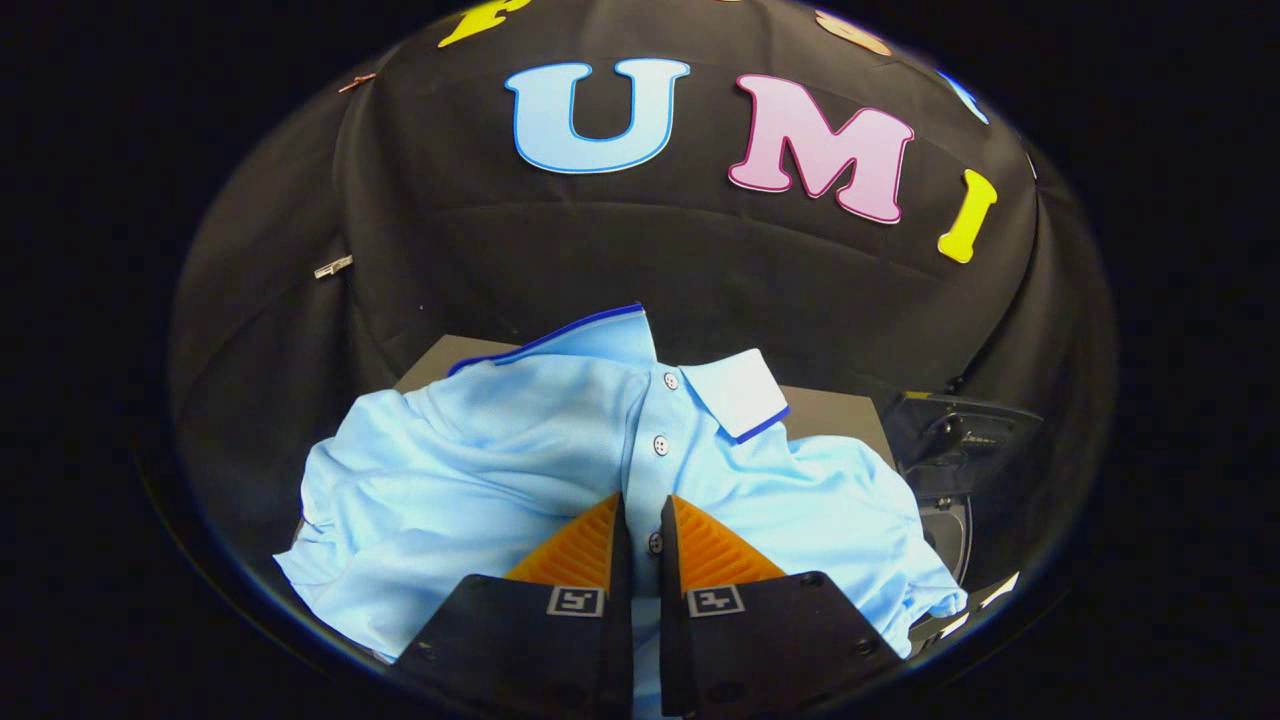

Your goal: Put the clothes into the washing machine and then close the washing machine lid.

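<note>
Gripper (645, 520) fingers pinch the button placket of a light, floppy polo shirt (480, 480), collar at 12 o'clock; it should drape and sag.

**Count of things in view**

One shirt (480, 480), light blue, with one collar (742, 392) and three buttons (660, 445) showing down its placket. One gripper (644, 520) with two fingers (575, 548), drawn close together and pinching the placket fold of the shirt between them; each finger carries one square marker, two in all. One table (835, 408) under the shirt. One dark machine (955, 440) beside it.
</note>
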Available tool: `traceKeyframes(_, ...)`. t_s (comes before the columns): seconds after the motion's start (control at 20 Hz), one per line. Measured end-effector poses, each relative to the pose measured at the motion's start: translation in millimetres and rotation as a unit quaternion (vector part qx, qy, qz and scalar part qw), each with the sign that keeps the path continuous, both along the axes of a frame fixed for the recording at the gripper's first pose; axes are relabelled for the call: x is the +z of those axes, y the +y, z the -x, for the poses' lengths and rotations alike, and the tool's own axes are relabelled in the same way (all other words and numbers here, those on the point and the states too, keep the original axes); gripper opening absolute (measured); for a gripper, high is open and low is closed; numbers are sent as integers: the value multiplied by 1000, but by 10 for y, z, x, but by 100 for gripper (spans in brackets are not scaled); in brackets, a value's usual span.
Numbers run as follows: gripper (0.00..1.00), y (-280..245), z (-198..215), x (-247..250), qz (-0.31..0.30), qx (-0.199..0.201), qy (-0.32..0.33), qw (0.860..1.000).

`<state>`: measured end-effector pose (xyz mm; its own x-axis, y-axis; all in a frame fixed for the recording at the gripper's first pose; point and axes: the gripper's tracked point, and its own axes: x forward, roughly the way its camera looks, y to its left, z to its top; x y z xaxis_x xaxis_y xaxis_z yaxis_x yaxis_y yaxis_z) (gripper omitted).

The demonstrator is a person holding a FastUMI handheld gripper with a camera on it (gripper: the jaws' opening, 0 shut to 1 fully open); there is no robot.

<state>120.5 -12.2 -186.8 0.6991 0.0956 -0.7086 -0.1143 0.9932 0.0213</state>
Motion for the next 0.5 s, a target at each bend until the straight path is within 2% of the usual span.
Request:
traceKeyframes(0.15, 16, 2, -5, 7, -21, -9, 0, 1000)
traceKeyframes(0.5, 15, 16, 11, 154, -8, 3, -23, 1000)
